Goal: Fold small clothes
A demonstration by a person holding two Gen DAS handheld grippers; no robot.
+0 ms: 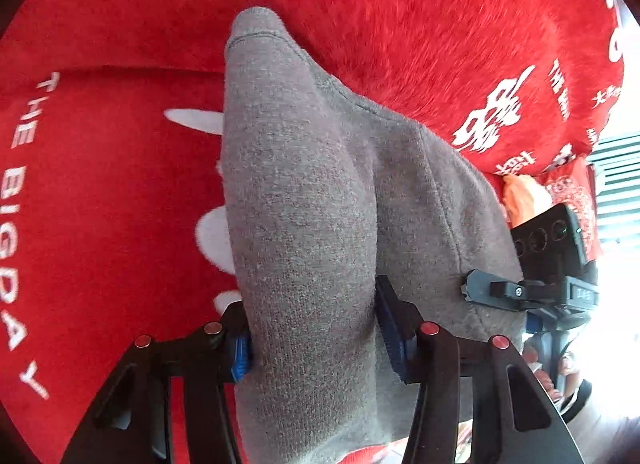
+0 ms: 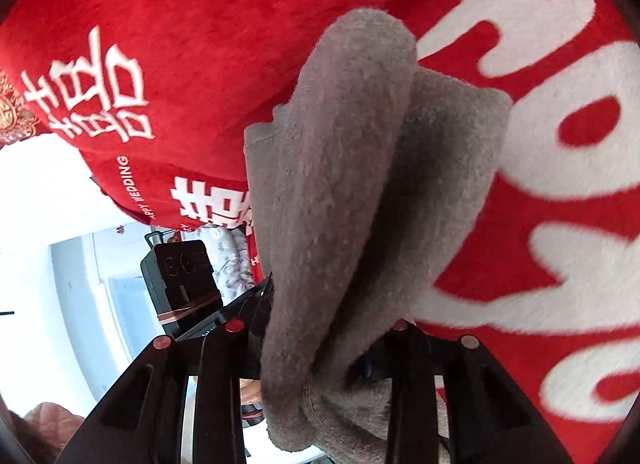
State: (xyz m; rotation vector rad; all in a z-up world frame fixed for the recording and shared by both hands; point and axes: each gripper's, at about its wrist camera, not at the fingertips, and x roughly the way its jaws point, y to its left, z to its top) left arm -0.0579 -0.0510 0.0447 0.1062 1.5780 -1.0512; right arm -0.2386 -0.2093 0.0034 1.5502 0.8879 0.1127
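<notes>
Grey garment (image 1: 304,191) runs lengthwise up frame centre, away from jaws, over red blanket (image 1: 100,191). Left gripper (image 1: 314,338) pinches bunched cloth; right gripper (image 2: 320,348) clamps its end likewise.

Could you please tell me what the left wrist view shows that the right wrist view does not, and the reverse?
Only the left wrist view shows the white lettering THE BIG DAY on the red blanket, and the left gripper shut on the grey garment.

Only the right wrist view shows the small HAPPY WEDDING print and the right gripper pinching that garment.

Both show the same grey knit garment bunched between jaws, the red blanket with white characters behind it, and the other gripper at the frame edge.
</notes>
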